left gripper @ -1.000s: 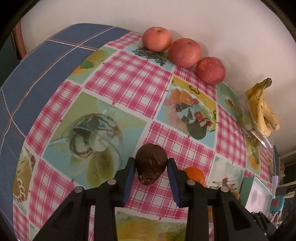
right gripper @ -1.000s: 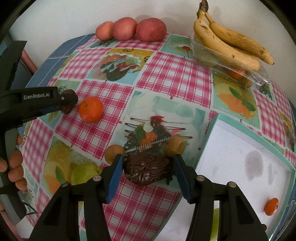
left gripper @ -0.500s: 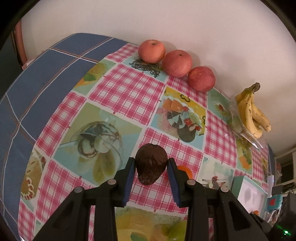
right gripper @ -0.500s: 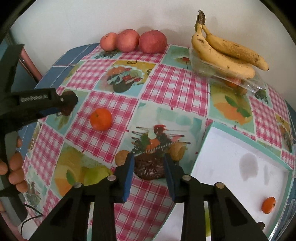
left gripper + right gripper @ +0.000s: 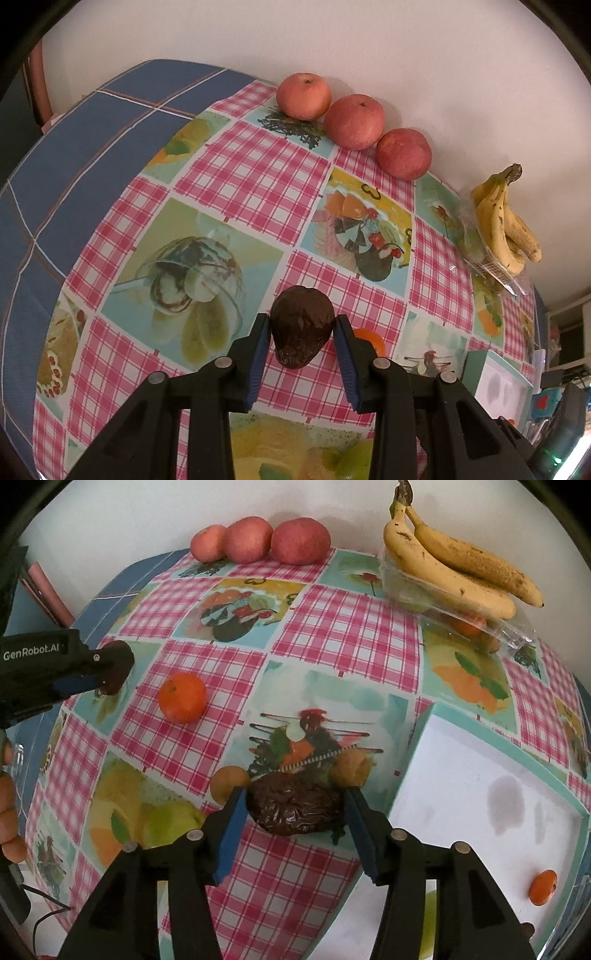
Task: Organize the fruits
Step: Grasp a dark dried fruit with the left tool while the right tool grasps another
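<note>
left wrist view: the left gripper (image 5: 301, 341) points steeply down at a table covered in a pink checked cloth with printed fruit and dessert pictures (image 5: 255, 177). its two blue-padded fingers (image 5: 256, 356) are clamped on a dark brown, wrinkled, egg-shaped fruit (image 5: 301, 326), held clear above the cloth. just behind the right-hand finger an orange mandarin (image 5: 369, 338) peeks out on the table. far ahead of the gripper, against the white wall, three red apples (image 5: 354, 122) sit in a row, touching one another. ahead and to the right, a bunch of yellow spotted bananas (image 5: 506, 225) rests on a clear plastic tray (image 5: 491, 267).

right wrist view: the right gripper (image 5: 295, 803) also points steeply down. a second dark brown wrinkled fruit (image 5: 295, 806), lying lengthwise, sits between its blue pads (image 5: 232, 825); the jaws are opening, and a narrow gap shows at each side of the fruit, which rests on the cloth. to the right of the gripper lies a shallow white box with a teal rim (image 5: 509, 731), holding a small orange fruit (image 5: 542, 887) near its lower right corner. ahead and to the left, the mandarin lies on a checked square, with the left gripper beyond it. fingers of a person's hand (image 5: 9, 819) show at the far left edge.
</note>
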Available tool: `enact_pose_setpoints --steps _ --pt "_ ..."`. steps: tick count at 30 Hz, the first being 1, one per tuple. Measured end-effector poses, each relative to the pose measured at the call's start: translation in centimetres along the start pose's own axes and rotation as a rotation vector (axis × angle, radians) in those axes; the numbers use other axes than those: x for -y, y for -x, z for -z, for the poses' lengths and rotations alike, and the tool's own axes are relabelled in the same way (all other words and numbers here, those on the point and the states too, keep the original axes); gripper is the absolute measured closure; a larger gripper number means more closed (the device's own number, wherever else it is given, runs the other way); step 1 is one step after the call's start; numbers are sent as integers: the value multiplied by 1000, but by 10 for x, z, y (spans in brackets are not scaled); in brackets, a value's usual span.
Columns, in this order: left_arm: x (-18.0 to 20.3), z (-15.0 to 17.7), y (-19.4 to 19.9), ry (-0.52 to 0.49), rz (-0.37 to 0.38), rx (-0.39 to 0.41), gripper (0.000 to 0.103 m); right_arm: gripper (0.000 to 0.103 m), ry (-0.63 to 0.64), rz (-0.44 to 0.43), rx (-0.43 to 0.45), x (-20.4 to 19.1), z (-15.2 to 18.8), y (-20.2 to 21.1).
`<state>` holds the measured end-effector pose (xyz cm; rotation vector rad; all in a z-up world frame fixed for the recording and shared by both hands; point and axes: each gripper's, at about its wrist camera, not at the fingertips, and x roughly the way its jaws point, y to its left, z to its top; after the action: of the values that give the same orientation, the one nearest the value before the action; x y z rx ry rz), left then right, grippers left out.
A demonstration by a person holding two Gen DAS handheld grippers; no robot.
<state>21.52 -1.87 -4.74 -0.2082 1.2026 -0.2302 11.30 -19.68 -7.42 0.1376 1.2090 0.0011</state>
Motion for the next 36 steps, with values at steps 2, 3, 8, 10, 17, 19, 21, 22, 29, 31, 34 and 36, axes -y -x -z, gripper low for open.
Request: enact_pose_setpoints --steps 2,3,8,10,17,19,21,22,29,31,34,36 --pt "0 0 -1 3 0 -2 66 47 -4 0 4 0 0 -1" --pt "-1 0 -1 4 0 -3 66 47 -4 1 4 1 0 -1" --pt "0 0 -1 5 -2 -2 66 46 5 11 2 0 1 -3" --pt "-1 0 -1 6 -2 -3 66 46 9 16 4 -1 1 -4" --pt "0 1 -2 6 -2 -5 66 45 9 22 6 -2 2 -5" --pt "0 1 -2 7 -3 -6 66 45 8 24 6 -2 1 -5" --pt "0 1 -2 6 -3 -7 66 45 6 24 8 -2 2 -5" --pt "0 1 -2 6 -3 -6 66 45 4 24 9 -3 2 -5" --pt "-1 1 -2 6 -3 -7 66 45 13 39 1 -5 3 -8" --pt "-1 1 -2 6 -3 -7 66 45 9 36 1 -4 3 -8" --pt "-1 1 -2 6 -2 -6 66 45 10 38 2 -4 4 -8" --pt "-2 1 -2 5 -1 -7 66 45 4 35 3 -4 4 -8"
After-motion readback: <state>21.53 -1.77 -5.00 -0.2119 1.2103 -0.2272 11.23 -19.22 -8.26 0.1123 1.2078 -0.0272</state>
